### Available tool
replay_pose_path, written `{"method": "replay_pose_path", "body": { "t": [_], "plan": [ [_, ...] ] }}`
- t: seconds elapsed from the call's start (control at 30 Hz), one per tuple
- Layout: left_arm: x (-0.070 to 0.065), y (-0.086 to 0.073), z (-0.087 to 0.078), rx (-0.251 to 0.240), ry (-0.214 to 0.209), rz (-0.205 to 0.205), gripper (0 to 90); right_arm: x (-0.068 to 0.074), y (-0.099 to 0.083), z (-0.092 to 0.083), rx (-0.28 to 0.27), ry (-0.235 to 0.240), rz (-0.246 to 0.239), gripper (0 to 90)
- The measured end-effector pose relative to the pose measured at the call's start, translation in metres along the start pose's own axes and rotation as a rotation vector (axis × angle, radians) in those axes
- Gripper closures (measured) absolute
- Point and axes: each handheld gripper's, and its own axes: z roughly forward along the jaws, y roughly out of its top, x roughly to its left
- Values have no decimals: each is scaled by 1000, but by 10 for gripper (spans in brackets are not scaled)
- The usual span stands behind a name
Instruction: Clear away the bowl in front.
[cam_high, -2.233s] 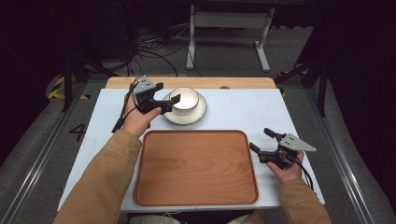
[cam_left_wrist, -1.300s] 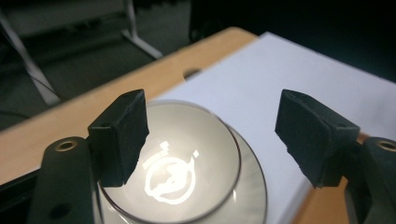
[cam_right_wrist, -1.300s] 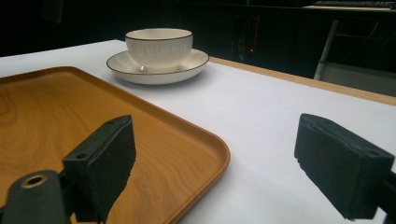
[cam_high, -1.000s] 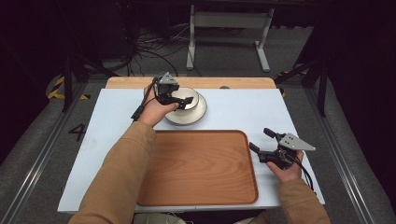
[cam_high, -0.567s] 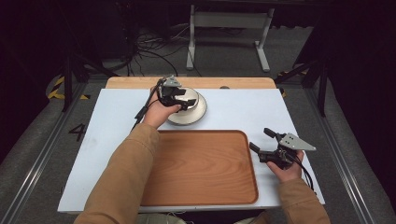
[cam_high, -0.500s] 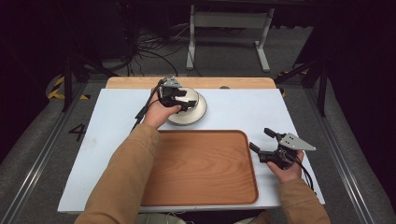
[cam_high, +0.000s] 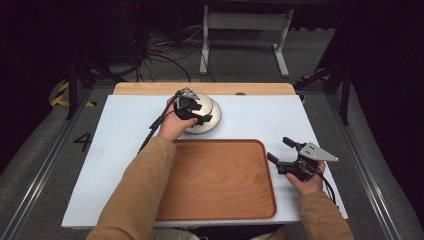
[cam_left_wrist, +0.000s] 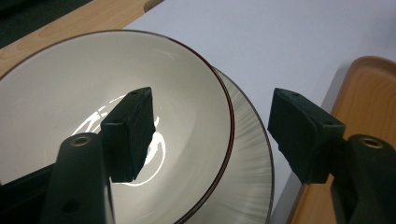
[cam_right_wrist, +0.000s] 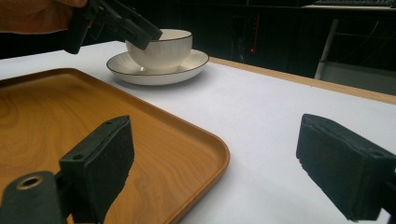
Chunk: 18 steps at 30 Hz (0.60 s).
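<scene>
A cream bowl (cam_left_wrist: 56, 93) with a thin dark rim stands on a ribbed saucer plate (cam_left_wrist: 247, 158) at the back of the white table (cam_high: 260, 115). My left gripper (cam_left_wrist: 212, 102) is open and straddles the bowl's right rim, one jaw over the inside, the other outside above the plate. In the high view that left gripper (cam_high: 200, 116) covers much of the bowl (cam_high: 206, 104). My right gripper (cam_high: 278, 148) rests open and empty on the table just right of the wooden tray (cam_high: 220, 180). The right gripper view shows the bowl (cam_right_wrist: 161, 49) far off.
The tray (cam_right_wrist: 46, 107) is bare and takes up the table's front middle. A wooden strip (cam_high: 200, 88) runs along the table's far edge. Beyond it are a metal stand (cam_high: 245, 30) and cables on a dark floor.
My left gripper has moved right from beside the bowl to over its rim, and the forearm followed. The right gripper has stayed put.
</scene>
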Motion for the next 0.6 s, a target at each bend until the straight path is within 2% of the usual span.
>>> {"method": "replay_pose_path", "body": {
  "t": [0.17,0.27,0.33,0.4,0.53,0.6],
  "plan": [
    [-2,-2,4,38,25,10,379,0,0,0,0,0,1,117],
    [-3,-1,5,57,49,38,436,0,0,0,-1,1,2,117],
    [-6,-1,6,74,70,73,453,0,0,0,0,1,2,117],
    [-8,0,7,72,67,84,489,0,0,0,0,2,2,117],
    [-11,0,10,90,77,108,586,0,0,0,0,3,2,117],
    [-12,0,11,108,87,128,607,0,0,0,1,2,1,117]
  ]
}}
